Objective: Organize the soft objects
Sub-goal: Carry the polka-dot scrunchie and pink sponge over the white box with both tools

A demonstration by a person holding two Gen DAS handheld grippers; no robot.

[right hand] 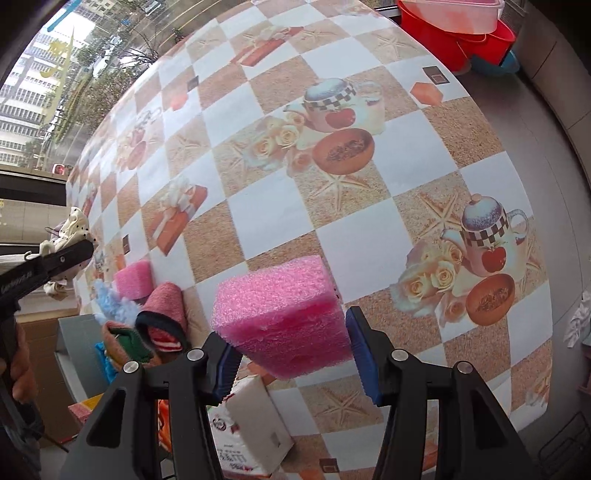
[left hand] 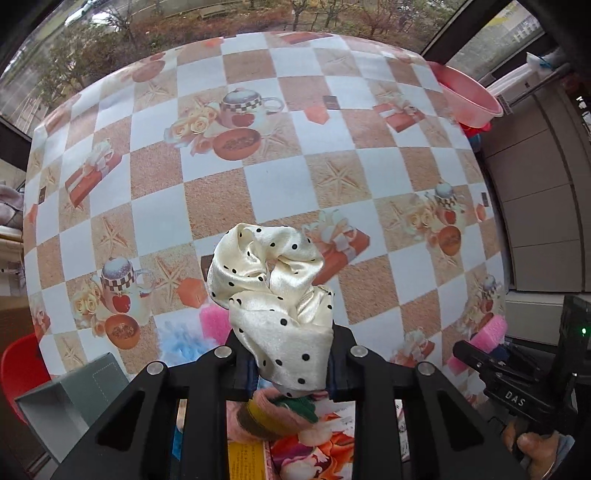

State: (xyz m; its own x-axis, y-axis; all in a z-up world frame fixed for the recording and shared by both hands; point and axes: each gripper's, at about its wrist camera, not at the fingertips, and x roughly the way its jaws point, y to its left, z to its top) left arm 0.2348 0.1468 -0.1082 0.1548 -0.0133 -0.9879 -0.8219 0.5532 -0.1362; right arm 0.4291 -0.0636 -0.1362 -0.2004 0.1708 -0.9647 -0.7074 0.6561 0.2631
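Note:
My left gripper (left hand: pixel 291 363) is shut on a cream polka-dot satin scrunchie (left hand: pixel 273 288) and holds it above the table. In the right wrist view the scrunchie (right hand: pixel 75 225) shows at the far left. My right gripper (right hand: pixel 295 354) is shut on a pink foam sponge (right hand: pixel 280 317) held above the table; the sponge also shows in the left wrist view (left hand: pixel 487 338). On the table lie a second pink sponge (right hand: pixel 133 278), a blue fluffy item (right hand: pixel 110 301), a pink rolled towel (right hand: pixel 162 312) and a brown, yellow and green knitted piece (left hand: pixel 273 413).
The checkered tablecloth (left hand: pixel 280 184) covers the table. A grey box (left hand: pixel 55 410) stands at the near left edge. A white packet (right hand: pixel 251 424) and printed packaging (left hand: pixel 314 454) lie near the front. Pink and red basins (right hand: pixel 454 33) stand off the far right corner.

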